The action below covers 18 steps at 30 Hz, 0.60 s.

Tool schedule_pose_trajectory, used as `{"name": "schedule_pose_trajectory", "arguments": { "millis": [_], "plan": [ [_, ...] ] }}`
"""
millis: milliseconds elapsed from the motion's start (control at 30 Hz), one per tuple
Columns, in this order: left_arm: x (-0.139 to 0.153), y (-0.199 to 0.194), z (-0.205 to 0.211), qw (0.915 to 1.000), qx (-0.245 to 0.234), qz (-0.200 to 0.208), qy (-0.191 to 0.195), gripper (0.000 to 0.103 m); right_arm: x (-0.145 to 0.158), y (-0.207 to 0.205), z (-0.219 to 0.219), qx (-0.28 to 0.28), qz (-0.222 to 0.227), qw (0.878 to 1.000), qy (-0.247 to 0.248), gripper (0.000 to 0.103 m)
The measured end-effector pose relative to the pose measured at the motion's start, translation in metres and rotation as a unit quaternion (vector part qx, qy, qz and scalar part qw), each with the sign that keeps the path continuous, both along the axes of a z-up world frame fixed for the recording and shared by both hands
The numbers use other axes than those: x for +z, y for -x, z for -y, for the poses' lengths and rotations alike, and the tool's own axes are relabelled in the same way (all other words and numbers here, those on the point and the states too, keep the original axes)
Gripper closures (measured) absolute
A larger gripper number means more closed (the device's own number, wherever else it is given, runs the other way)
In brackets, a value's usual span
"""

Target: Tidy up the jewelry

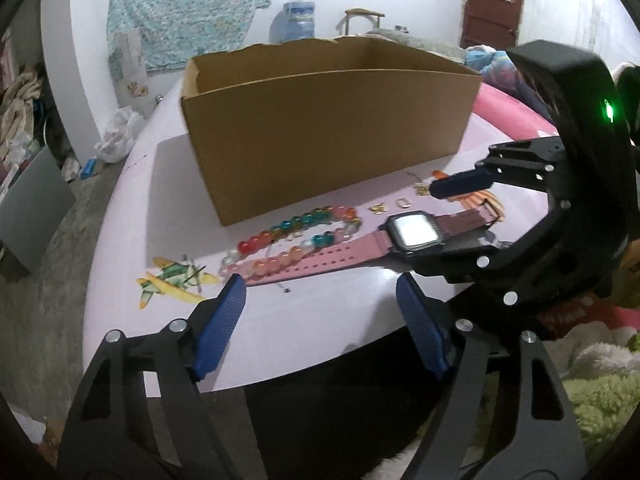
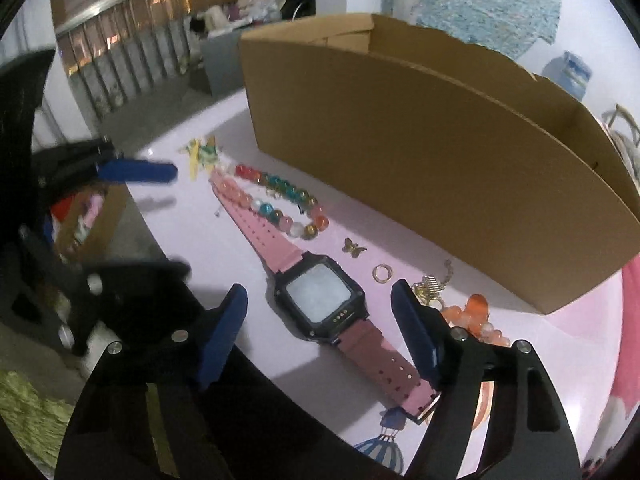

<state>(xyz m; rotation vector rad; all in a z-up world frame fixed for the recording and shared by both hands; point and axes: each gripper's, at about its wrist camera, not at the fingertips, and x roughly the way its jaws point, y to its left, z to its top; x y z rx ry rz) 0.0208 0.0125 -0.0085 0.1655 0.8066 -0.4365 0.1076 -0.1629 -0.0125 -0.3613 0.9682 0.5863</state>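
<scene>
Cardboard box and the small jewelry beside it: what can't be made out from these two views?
- Cardboard box contents: near wall hides the floor in both wrist views.
- Orange bead bracelet: right wrist view, partly behind a gripper finger.
- Gold chain piece: too small and blurred to identify.
- Watch screen: glare-washed, unreadable.
- Pink table: its printed pictures are cut off by edges and fingers.
</scene>
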Motion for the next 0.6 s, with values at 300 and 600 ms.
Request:
{"name": "schedule_pose_trajectory", "arguments": {
  "millis": [300,600],
  "plan": [
    [-0.004,-0.003,0.011,0.9987,-0.048,0.006,-0.018,0.037,-0.005,0.002,0.002,0.028,-0.051,0.998,0.012,0.053],
    [-0.02,0.009,0.044,0.9887,-0.116,0.012,-0.094,0.037,-0.005,-0.022,0.029,0.079,-0.172,0.981,-0.039,0.053]
  ]
}}
